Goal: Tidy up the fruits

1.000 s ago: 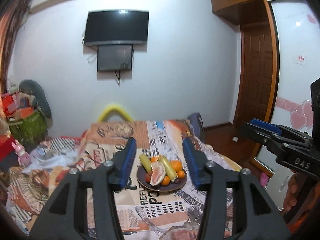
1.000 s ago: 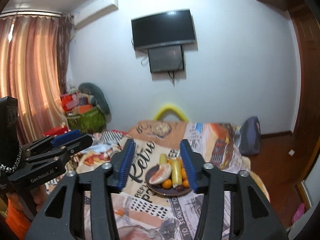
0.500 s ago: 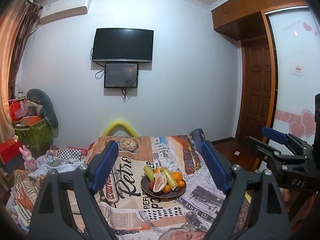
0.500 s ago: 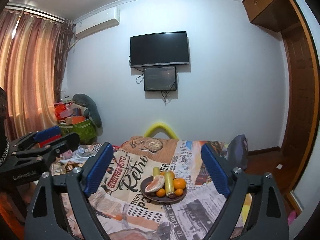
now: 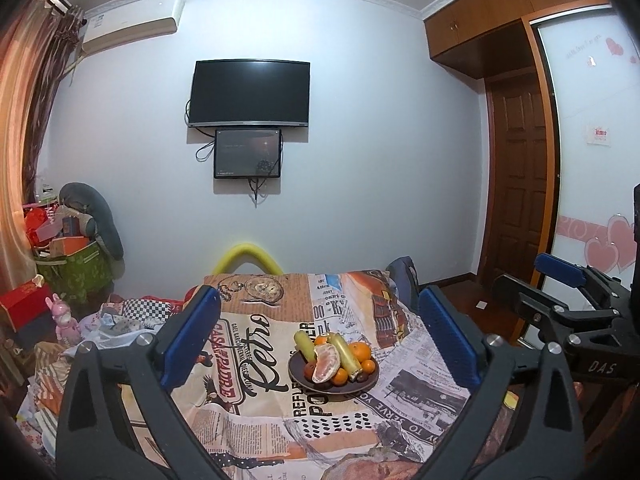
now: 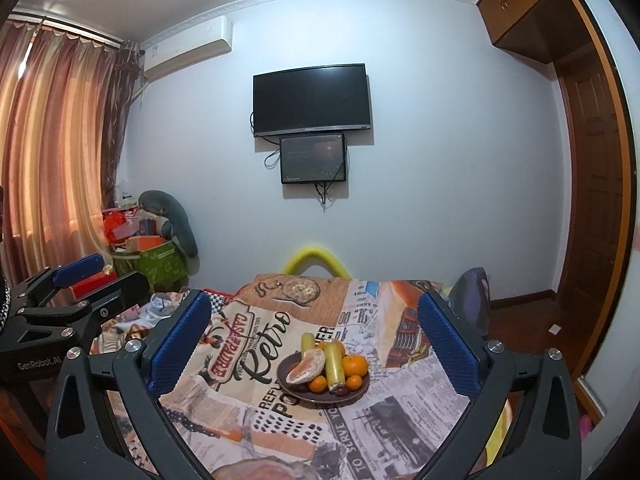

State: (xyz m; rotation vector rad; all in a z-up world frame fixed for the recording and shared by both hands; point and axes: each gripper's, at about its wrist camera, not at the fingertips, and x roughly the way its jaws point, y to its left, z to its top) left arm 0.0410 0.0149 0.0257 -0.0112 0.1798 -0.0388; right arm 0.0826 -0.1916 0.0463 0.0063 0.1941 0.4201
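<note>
Left wrist view: the left hand-held gripper [image 5: 320,336] has just been opening and now stands spread wide, with nothing between its blue pads [image 5: 192,336]. Ahead of it, on the cloth [image 5: 256,360] printed with newspaper and "Retro" lettering, sits a dark plate [image 5: 340,388]. On the plate lie a peeled pomelo piece [image 5: 327,362], two yellow-green bananas [image 5: 347,354], several oranges [image 5: 358,350] and small dark fruits. The right hand-held gripper [image 5: 560,292] shows to the right of the plate, well apart from it.

Right wrist view: the right hand-held gripper [image 6: 314,340] has likewise just been opening, its pads [image 6: 448,344] far apart and empty. The plate [image 6: 344,398] of fruit lies ahead between them, untouched. The left hand-held gripper [image 6: 92,276] shows to the left of the plate. Beyond the plate a television [image 6: 312,100] hangs on the wall.
</note>
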